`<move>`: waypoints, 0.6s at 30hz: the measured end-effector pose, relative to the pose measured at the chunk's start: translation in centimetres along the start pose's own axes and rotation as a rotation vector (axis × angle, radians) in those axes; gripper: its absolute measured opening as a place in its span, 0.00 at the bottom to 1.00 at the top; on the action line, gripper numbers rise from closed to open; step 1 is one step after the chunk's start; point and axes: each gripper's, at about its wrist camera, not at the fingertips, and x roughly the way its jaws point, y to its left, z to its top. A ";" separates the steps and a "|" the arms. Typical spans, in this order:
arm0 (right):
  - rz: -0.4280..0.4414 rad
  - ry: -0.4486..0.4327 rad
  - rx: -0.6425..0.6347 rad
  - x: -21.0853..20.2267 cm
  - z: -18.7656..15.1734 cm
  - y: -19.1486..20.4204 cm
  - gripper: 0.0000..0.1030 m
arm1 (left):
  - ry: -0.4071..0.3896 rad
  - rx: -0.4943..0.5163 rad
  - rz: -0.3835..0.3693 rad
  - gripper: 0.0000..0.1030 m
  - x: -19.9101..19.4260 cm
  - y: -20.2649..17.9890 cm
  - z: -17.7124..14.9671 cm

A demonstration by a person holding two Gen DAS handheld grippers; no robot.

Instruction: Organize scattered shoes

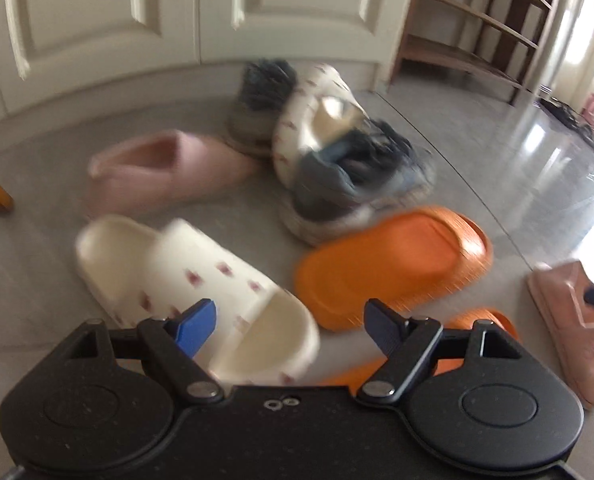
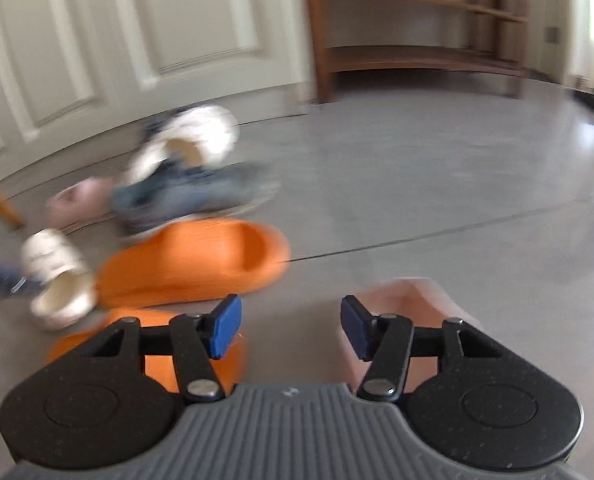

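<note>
On the grey floor (image 1: 437,128), a brown wooden shoe rack (image 2: 417,56) stands with bare shelves. Left gripper (image 1: 289,326) gapes wide over a white spotted rubber slipper (image 1: 201,284); right gripper (image 2: 291,326) is parted, gripping nothing.

A wooden shelf rack (image 2: 417,56) stands on the grey floor (image 2: 437,184) beside white panelled doors (image 1: 117,12).

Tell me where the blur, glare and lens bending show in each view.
Left wrist view: grey sneaker and pink slipper smeared by motion, window glare on the floor at right, door panels bowed by the fisheye. Right wrist view: orange slide streaked, wooden shelf soft and curved.
</note>
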 end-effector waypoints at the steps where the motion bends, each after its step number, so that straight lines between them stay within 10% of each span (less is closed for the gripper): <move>1: 0.038 0.004 -0.012 0.5 0.1 1.3 0.57 | -0.017 -0.008 0.014 0.79 0.0 0.7 0.6; 8: 0.171 0.025 -0.074 2.6 -0.6 7.3 0.57 | -0.067 -0.072 0.070 0.78 2.2 5.2 3.9; 18: 0.108 0.074 -0.074 2.3 -2.3 7.6 0.57 | -0.030 0.005 0.112 0.72 11.0 6.2 9.8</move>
